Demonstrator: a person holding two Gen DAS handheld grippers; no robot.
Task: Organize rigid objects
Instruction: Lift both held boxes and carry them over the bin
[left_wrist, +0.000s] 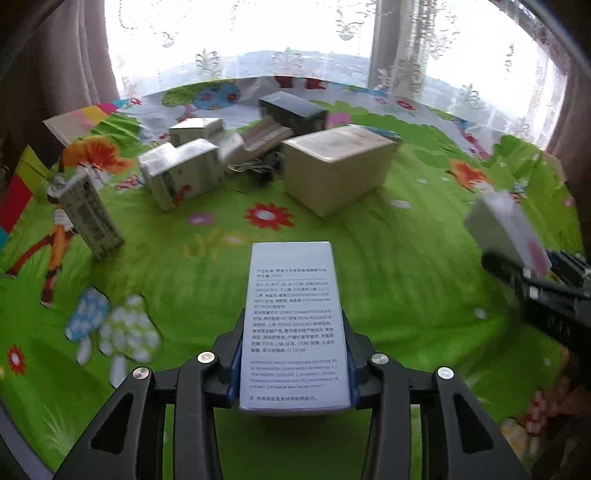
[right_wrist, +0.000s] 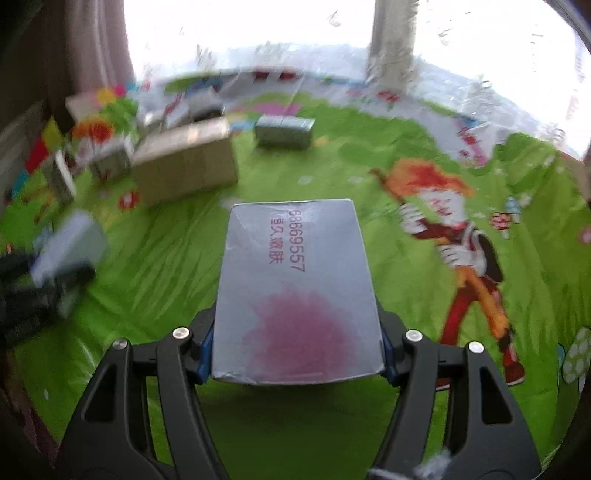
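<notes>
Left wrist view: 1 green cartoon-print cloth (left_wrist: 388, 258) fills the frame. 1 beige box (left_wrist: 338, 166) sits centre-top, with 3 silver boxes (left_wrist: 184, 170) to its left and 1 dark box (left_wrist: 291, 110) behind it. Lower centre, the left gripper (left_wrist: 293, 354) pinches 1 white printed carton (left_wrist: 293, 325), which projects forward between its fingers. Right wrist view: the right gripper (right_wrist: 297, 343) clamps 1 grey pink-stained box (right_wrist: 295, 291) at centre.
</notes>
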